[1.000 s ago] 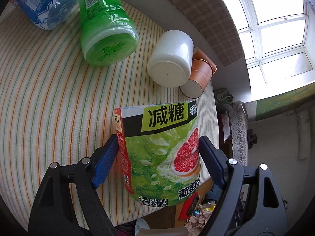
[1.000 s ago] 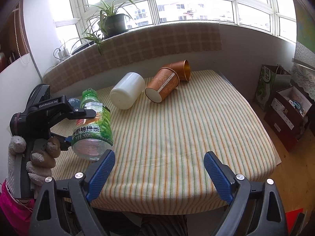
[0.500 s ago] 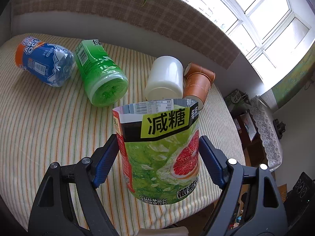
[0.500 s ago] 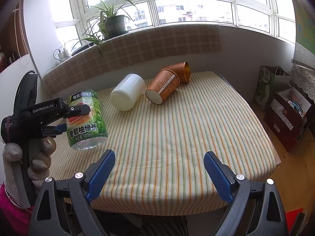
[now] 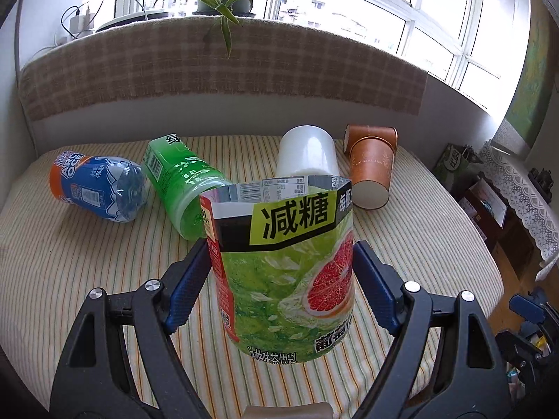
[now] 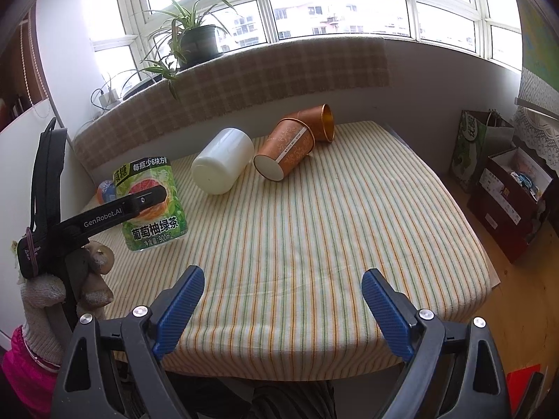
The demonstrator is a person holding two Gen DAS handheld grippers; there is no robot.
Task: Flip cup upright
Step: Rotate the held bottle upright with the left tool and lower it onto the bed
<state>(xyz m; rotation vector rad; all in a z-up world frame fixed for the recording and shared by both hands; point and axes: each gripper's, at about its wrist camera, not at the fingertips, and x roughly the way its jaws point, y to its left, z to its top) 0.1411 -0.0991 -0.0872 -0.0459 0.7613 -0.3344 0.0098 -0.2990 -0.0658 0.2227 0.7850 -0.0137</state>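
Note:
My left gripper is shut on a cut-off green grapefruit-tea bottle cup, which stands upright with its open rim up, at the table's left side; the same cup shows in the right wrist view, where I cannot tell if its base touches the striped cloth. A white cup and two brown paper cups lie on their sides at the back. My right gripper is open and empty above the table's near edge.
A green bottle cup and a blue bottle cup lie on their sides at the back left. The striped table ends at a window ledge behind. Bags and boxes stand on the floor to the right.
My left gripper has swung the green grapefruit cup from tilted to upright and lowered it towards the table. The right gripper has not moved.

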